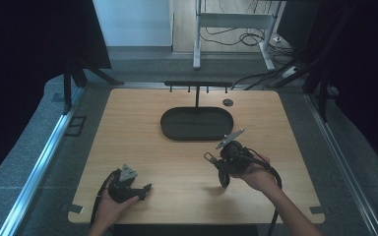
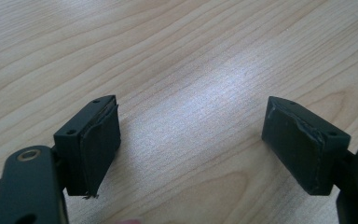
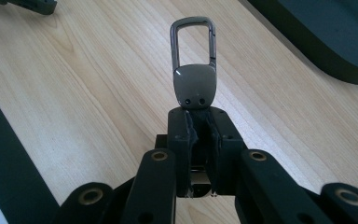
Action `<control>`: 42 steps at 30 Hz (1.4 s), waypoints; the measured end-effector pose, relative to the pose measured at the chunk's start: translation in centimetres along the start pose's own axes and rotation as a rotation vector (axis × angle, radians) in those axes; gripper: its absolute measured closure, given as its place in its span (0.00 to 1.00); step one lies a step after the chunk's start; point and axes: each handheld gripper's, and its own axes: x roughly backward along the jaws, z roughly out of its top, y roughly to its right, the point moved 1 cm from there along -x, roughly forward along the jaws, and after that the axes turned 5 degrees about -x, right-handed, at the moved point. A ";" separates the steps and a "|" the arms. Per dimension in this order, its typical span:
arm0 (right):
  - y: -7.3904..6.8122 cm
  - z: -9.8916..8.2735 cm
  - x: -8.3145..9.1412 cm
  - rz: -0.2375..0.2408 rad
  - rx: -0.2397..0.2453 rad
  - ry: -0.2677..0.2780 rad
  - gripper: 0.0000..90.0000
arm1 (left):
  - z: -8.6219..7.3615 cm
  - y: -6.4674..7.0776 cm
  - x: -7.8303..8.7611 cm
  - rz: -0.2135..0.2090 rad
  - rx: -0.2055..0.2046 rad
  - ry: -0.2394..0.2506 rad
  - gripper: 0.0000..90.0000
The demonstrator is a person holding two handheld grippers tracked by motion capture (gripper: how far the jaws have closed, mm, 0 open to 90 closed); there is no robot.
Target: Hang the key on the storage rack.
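Observation:
A grey metal snap-hook clasp (image 3: 194, 84) sticks out from between the jaws of my right gripper (image 3: 200, 116), which is shut on its lower end. Its open loop points away from the gripper, above the wood. In the high view the right gripper (image 1: 217, 160) hangs a little above the table at front right, with the clasp (image 1: 209, 157) pointing left. My left gripper (image 1: 145, 189) rests low at front left. Its jaws (image 2: 191, 121) stand wide open over bare wood with nothing between them.
A black oval tray (image 1: 197, 136) lies at the table's back centre, and its edge (image 3: 317, 42) is close to the clasp. Behind the tray stands a black rack with several hooks (image 1: 197, 84). A small round grommet (image 1: 228, 102) sits at the back right.

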 end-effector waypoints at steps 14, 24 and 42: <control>0.7 0.3 0.9 -0.027 -0.019 0.030 0.90 | 0.0 0.0 0.0 -0.002 -0.003 -0.003 0.22; 1.7 0.5 2.0 -0.054 -0.053 0.085 0.90 | 0.0 0.0 0.0 0.000 0.001 0.001 0.22; 3.9 1.0 2.8 -0.140 -0.100 0.136 0.90 | 0.0 0.0 0.0 -0.002 -0.002 -0.002 0.22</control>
